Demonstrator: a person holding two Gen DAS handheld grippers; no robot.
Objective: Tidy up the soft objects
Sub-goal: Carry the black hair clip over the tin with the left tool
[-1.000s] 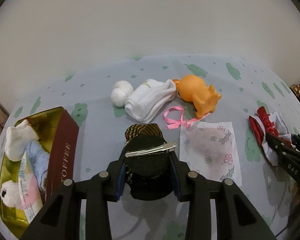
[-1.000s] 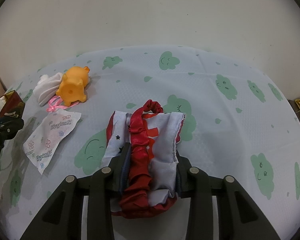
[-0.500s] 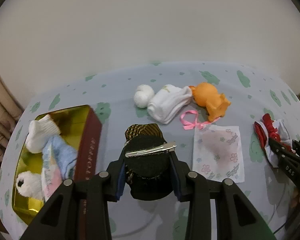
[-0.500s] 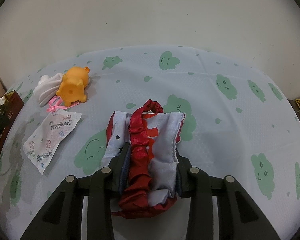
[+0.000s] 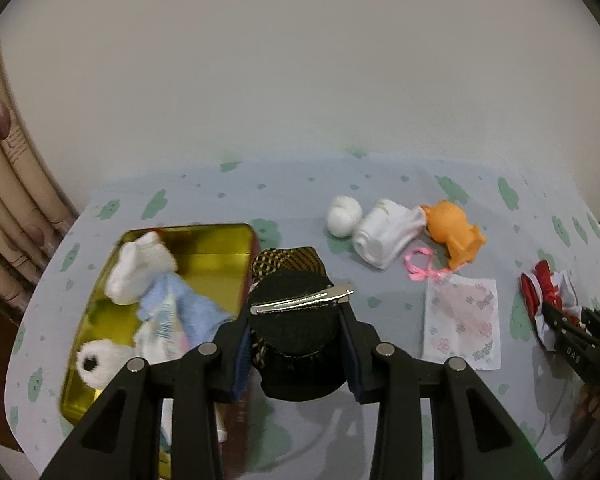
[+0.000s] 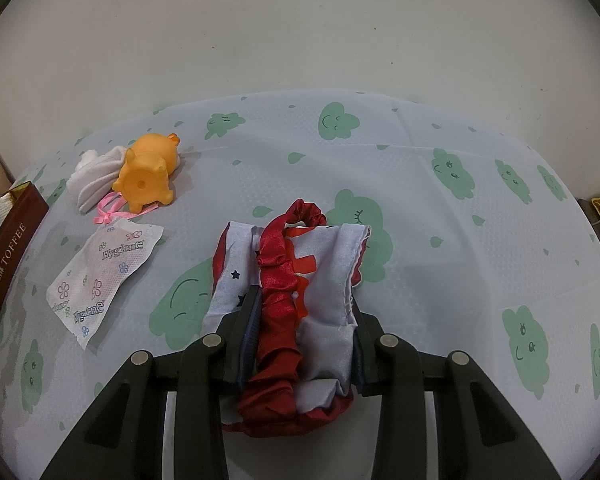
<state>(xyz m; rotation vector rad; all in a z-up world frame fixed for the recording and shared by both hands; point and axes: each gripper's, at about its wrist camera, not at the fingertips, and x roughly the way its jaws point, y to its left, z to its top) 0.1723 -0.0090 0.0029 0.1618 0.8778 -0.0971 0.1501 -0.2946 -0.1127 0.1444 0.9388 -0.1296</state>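
1. While hanging beside the toffee tin (image 5: 204,236), the left hand-held gripper (image 5: 296,344) is clamping a black hair clip (image 5: 296,320).
2. Right hand-held gripper (image 6: 300,340) is pinching a red-and-white pouch (image 6: 324,280) over the table (image 6: 460,220).

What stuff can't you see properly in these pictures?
- Black hair accessory, left wrist view: its lower part sits between the left gripper fingers, so its shape is unclear.
- Toffee tin, same view: near corner hidden by the gripper; contents blurred.
- Red and white fabric bag, right wrist view: its bottom is covered by the right gripper.
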